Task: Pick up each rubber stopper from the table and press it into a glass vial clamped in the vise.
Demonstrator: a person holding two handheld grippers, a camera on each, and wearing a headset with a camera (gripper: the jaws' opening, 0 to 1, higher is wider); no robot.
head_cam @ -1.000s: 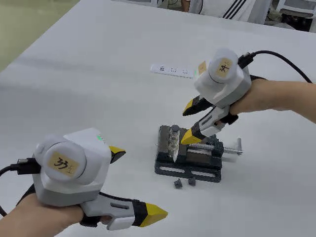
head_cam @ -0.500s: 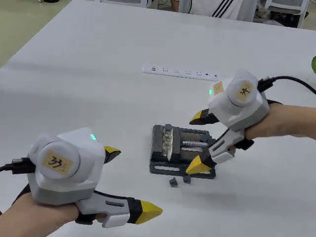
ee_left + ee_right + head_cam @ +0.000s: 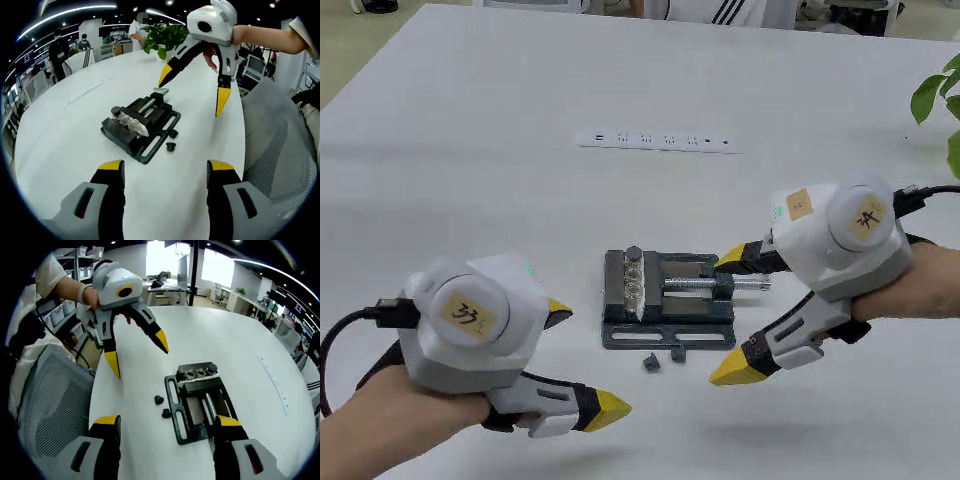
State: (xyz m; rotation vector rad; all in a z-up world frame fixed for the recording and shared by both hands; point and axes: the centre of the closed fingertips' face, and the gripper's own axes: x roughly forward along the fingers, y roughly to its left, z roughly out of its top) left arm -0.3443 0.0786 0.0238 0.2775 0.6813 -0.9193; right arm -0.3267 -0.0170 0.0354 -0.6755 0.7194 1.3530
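The right gripper (image 3: pixel 730 315) is seen drawn back from above the vise (image 3: pixel 690 312), where its lower jaw was held over the vials a second ago. It is now held just to the right of the vise, lower and nearer the person, with its jaws spread wide and nothing between them. Its lower yellow tip is brought down close to the table (image 3: pixel 470 200). Two loose rubber stoppers (image 3: pixel 651 364) are found on the table just left of that tip, in front of the vise and not touching it. A row of glass vials (image 3: pixel 633 288) is clamped upright at the vise's left end, and the farthest one is capped by a dark stopper (image 3: pixel 633 254). The left gripper (image 3: pixel 585 358) is kept where it was, well to the left of the vise, jaws parted and empty, pointed toward the right. Beyond both grippers a white power strip (image 3: pixel 650 141) is laid flat, and green leaves (image 3: pixel 935 95) are seen at the far right. Each gripper is gripped from behind by a hand, with the right forearm reaching in from the right edge and the left from the bottom corner
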